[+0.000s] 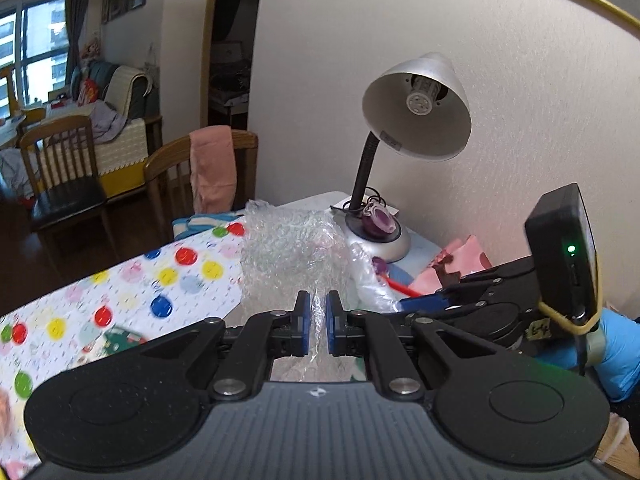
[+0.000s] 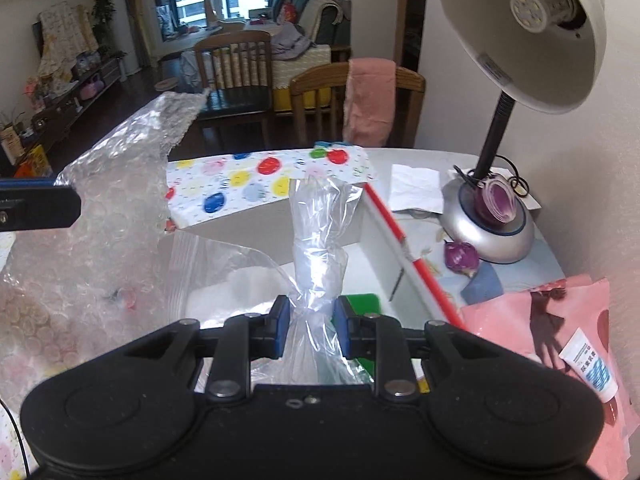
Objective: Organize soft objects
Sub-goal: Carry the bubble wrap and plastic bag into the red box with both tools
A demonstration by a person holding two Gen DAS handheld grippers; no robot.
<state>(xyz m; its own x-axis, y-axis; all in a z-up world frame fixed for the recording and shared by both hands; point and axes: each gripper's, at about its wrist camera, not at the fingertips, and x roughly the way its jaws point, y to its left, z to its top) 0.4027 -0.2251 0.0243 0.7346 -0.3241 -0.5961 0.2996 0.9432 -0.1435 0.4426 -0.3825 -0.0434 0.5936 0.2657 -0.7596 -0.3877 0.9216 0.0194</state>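
I have the left gripper (image 1: 318, 322) pinching bubble wrap (image 1: 288, 248), the right gripper (image 2: 309, 326) pinching a twisted plastic bag (image 2: 318, 248) left of the lamp (image 2: 490, 228); next, stow both in the box (image 2: 384, 236).

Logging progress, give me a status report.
Left gripper shut on bubble wrap. Right gripper shut on twisted clear bag. Open box ahead, nothing blocking.

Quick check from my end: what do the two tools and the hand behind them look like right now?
Both tools, left and right, are matte black with round pivot discs, silver rivets and blue fingertip pads. The right one carries a black box with a green light, strapped by a yellow band. The hand wears a blue glove.
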